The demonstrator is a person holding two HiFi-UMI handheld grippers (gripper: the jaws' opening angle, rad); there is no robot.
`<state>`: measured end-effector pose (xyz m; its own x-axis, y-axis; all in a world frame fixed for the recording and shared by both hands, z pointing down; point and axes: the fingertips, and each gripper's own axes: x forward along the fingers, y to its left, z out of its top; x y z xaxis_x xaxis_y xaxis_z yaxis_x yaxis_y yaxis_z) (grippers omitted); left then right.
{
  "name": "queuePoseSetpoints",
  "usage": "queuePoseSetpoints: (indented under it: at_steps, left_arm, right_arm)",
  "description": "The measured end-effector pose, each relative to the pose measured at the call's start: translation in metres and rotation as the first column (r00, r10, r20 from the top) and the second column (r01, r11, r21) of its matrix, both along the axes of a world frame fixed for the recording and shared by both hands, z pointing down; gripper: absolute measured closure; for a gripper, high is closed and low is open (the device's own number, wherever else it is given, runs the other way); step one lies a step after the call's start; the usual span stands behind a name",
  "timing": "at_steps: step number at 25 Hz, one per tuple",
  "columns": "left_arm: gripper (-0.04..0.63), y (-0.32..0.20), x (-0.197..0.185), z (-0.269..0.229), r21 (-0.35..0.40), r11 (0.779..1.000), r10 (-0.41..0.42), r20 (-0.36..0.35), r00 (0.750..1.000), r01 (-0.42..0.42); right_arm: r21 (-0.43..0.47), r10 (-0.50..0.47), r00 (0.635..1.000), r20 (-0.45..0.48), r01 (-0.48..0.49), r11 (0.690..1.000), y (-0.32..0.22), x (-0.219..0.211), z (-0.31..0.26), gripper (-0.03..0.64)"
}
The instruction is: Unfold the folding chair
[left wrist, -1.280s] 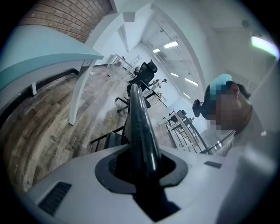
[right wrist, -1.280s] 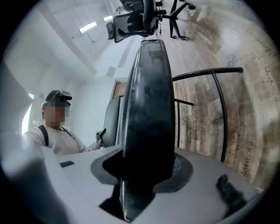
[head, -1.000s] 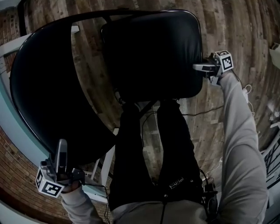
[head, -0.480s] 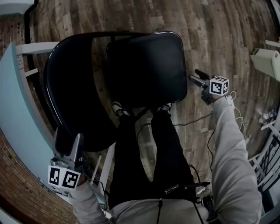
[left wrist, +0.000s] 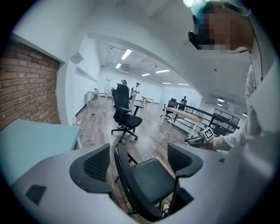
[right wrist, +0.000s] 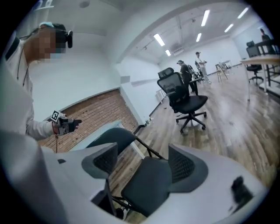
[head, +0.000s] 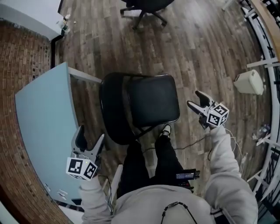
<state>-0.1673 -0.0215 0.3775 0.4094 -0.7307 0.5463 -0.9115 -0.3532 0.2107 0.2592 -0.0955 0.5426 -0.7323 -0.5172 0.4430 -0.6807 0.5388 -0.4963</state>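
**Operator:** Surface and room?
**Inspector:** Wood-plank floor [head: 197, 52]. A brick wall [head: 26, 61] and a pale blue table [head: 43, 122] lie on the left gripper's side. An office chair [head: 144, 5] stands well beyond the jaws.
**Operator:** Task item?
**Inspector:** The folding chair [head: 151, 103] stands unfolded on the floor, seat down, between the two grippers and below both sets of jaws. Each gripper view shows it through the gap, untouched.
**Operator:** Hand pose?
**Inspector:** The left gripper [head: 90, 136] and the right gripper [head: 194, 99] are held clear on either side of the chair. Both point downward, with jaws spread wide and empty.
**Operator:** Change from a second ago?
**Inspector:** The right jaws were then at the seat edge and the left jaws by the backrest rim. Both are now lifted away.
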Motion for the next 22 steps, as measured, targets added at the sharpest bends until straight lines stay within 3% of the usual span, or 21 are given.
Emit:
queuePoseSetpoints:
  at_steps: [6,9,11,13,14,15,16,20,22]
  left_arm:
    - [0.196,-0.005,-0.016,-0.108,0.14,0.986,0.092,-0.044,0.995,-0.085]
    - [0.202,0.002,-0.026,-0.155,0.219,0.963,0.173,-0.055,0.983,-0.157]
    - [0.285,0.007,-0.028,-0.189,0.281,0.939,0.223,-0.068,0.972,-0.196]
    - [0.464,0.011,-0.028,-0.22,0.34,0.913,0.268,-0.076,0.961,-0.227]
    - [0.528,0.012,-0.028,-0.233,0.365,0.903,0.275,-0.082,0.958,-0.228]
    - [0.58,0.011,-0.028,-0.245,0.388,0.895,0.275,-0.088,0.957,-0.221]
    - [0.588,0.009,-0.026,-0.255,0.412,0.885,0.277,-0.091,0.957,-0.217]
    - [0.589,0.004,-0.001,-0.29,0.504,0.819,0.356,-0.071,0.932,-0.275]
    - [0.589,0.001,0.005,-0.305,0.529,0.795,0.389,-0.072,0.918,-0.295]
  right_arm:
    - [0.155,-0.031,0.999,0.015,0.028,0.988,0.001,-0.091,-0.168,0.273]
    - [0.235,-0.049,0.997,-0.06,0.061,0.97,0.013,-0.137,-0.233,0.274]
    - [0.286,-0.045,0.996,-0.083,0.067,0.956,0.021,-0.162,-0.28,0.276]
    - [0.331,-0.025,0.997,-0.068,0.046,0.943,0.027,-0.182,-0.328,0.286]
    - [0.351,-0.002,0.998,-0.055,0.021,0.936,0.03,-0.192,-0.351,0.393]
    - [0.37,0.022,0.999,-0.04,-0.005,0.929,0.033,-0.203,-0.373,0.551]
    - [0.391,0.034,0.999,-0.028,-0.02,0.92,0.035,-0.217,-0.395,0.609]
    - [0.483,0.017,0.999,-0.032,0.001,0.876,0.053,-0.279,-0.463,0.609]
    - [0.504,0.014,1.0,-0.016,-0.004,0.864,0.06,-0.298,-0.483,0.609]
